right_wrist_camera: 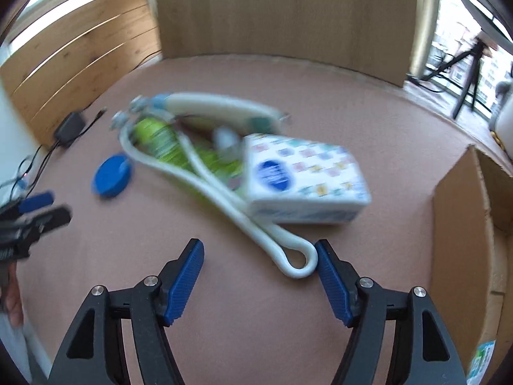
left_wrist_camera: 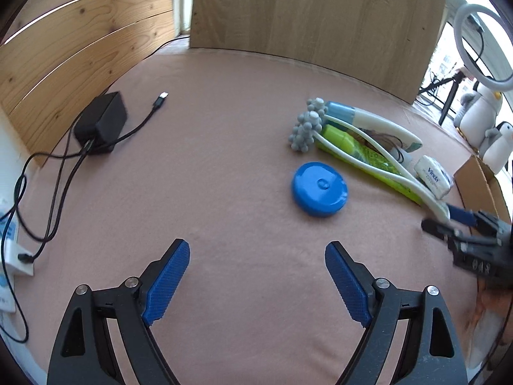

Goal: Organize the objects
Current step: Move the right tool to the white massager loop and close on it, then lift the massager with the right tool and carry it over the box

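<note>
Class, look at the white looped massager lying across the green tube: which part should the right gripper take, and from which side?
Take the massager by its closed loop end, coming in low from the near side. That end lies free on the cloth beside the open right gripper; the rest crosses the green tube and tissue pack.

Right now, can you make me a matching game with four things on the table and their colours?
Things:
1. round disc
2. tube under the massager
3. power adapter
4. box at the table's right edge

Colours:
A. black
B. brown cardboard
C. blue
D. bright green

Pairs: 1-C, 2-D, 3-A, 4-B
</note>
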Demonstrator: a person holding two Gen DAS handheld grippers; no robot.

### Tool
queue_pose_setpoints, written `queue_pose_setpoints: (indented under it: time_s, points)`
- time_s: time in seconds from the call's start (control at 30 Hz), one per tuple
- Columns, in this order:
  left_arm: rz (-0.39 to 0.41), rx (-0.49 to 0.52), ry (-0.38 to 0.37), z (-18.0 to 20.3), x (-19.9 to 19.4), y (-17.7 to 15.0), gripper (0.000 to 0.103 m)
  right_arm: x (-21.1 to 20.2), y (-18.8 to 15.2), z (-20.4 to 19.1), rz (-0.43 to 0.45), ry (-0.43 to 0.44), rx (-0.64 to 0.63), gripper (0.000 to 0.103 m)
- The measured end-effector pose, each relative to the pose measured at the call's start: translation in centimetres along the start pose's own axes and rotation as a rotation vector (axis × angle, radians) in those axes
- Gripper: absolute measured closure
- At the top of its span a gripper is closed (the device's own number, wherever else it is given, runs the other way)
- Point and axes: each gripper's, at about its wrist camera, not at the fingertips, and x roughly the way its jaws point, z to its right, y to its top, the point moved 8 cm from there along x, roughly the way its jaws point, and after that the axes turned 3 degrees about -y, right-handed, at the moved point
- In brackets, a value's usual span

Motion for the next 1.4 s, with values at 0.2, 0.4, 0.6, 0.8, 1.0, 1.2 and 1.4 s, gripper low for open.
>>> queue_pose_setpoints:
  time_s: [0.2,0.4,0.6,0.8,1.0,1.2,1.4]
  points:
    - [-0.006,-0.090,0.006,-3.2,-1.4,-1.5,0.014,-1.8,-2.9,-7.7,-0.005,0.078,-0.138,0.036]
    - [0.002,-0.116,0.018,-4.7,-3.0,-3.0,0.014,-1.0,-1.6,-7.3,0.040,0.009,-0.161,0.041]
    - [0.006,-0.148,0.011,-5.5,-4.3,-4.3,0.014,-1.1,-1.1,-9.6,0.031,0.055,-0.215,0.088]
    - [0.019,-0.160,-0.002,-5.7,-4.8,-3.9,0.014,-3.4,-5.7,-15.4,0.037,0.098,-0.305,0.088]
    - [0.098,-0.119,0.010,-6.3,-4.6,-2.0,0.014,-5.7,-9.7,-17.7,0.012,0.174,-0.332,0.088]
    - [0.144,0.018,-0.039,-4.5,-3.8,-1.3,0.015,-6.5,-11.5,-17.2,-0.015,0.225,-0.402,0.088]
    - [0.137,0.123,-0.137,-1.7,-3.0,-1.7,0.048,-6.3,-11.2,-16.7,-0.034,0.258,-0.418,0.089]
